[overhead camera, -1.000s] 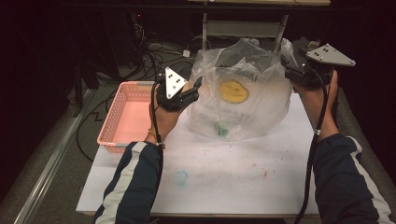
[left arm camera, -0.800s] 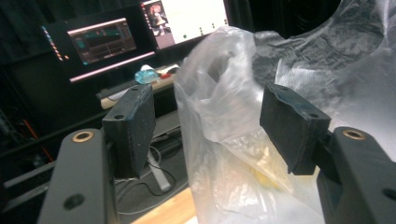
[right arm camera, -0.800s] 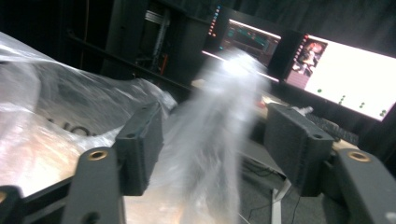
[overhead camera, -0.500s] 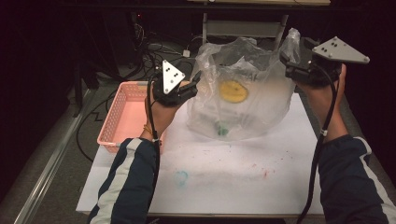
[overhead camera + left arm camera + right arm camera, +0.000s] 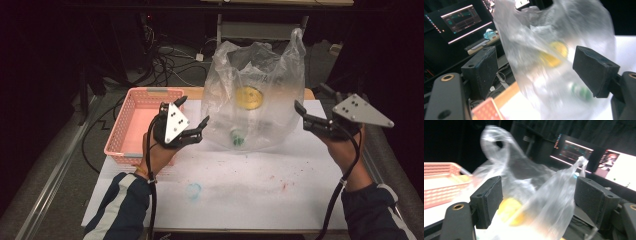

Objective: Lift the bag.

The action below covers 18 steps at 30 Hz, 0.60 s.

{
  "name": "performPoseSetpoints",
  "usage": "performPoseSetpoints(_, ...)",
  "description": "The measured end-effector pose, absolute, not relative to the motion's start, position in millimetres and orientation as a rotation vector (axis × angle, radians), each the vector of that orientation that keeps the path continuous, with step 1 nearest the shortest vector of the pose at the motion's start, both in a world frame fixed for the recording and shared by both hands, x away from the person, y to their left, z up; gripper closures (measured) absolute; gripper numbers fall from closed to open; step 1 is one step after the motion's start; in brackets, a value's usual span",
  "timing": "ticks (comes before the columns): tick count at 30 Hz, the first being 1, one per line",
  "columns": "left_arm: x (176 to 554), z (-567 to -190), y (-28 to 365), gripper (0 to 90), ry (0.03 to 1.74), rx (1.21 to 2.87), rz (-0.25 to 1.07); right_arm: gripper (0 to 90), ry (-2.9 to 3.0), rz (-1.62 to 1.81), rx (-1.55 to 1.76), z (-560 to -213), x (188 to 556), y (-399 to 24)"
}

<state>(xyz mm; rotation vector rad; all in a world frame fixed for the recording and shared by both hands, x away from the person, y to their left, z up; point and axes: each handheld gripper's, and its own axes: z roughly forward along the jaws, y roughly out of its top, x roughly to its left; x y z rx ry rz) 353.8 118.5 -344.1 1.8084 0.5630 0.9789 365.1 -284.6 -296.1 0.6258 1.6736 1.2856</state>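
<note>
On the near part of the white worktop [image 5: 240, 200], 2 hands each held a claw apart from a clear plastic bag [image 5: 257, 100]. The left claw [image 5: 192, 131] stood beside the bag's left side, jaws wide with nothing between them; they had just been opening. The right claw [image 5: 306, 116] stood off the bag's right side, jaws also wide and empty, also just opened.

The bag stood free in the middle of the worktop, past both claws. Its long axis ran upright, with the open mouth and 2 loop handles [image 5: 496, 145] pointing up and its full bottom on the worktop. Inside lay a round yellow item [image 5: 248, 97] and, lower down, a small green item [image 5: 236, 140], both too blurred to name.

With no claw on it, the thin bag could likely slump or tip sideways, since the film is limp and the weight sits low. The handles could fold shut over the mouth. A careless nudge from either claw might push it over.

A pink basket [image 5: 140, 125] sat further left.
</note>
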Motion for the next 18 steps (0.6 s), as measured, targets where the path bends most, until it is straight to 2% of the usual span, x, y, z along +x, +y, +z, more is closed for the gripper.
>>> performPoseSetpoints(9, 308.0, -402.6, 138.0, 16.8, 0.582, 1.928, 0.945, 23.4, 1.818, 1.265, 0.623, -368.6, 330.4, -296.3)
performPoseSetpoints(12, 300.5, -422.8, 144.1, 16.1, 0.622, 1.983, 0.891, 22.3, 1.856, 1.257, 0.635, -392.5, 318.8, -302.0)
performPoseSetpoints(18, 284.8, -442.4, 156.1, 14.9, 0.662, 2.048, 0.841, 21.6, 1.945, 1.287, 0.673, -429.0, 296.5, -306.3)
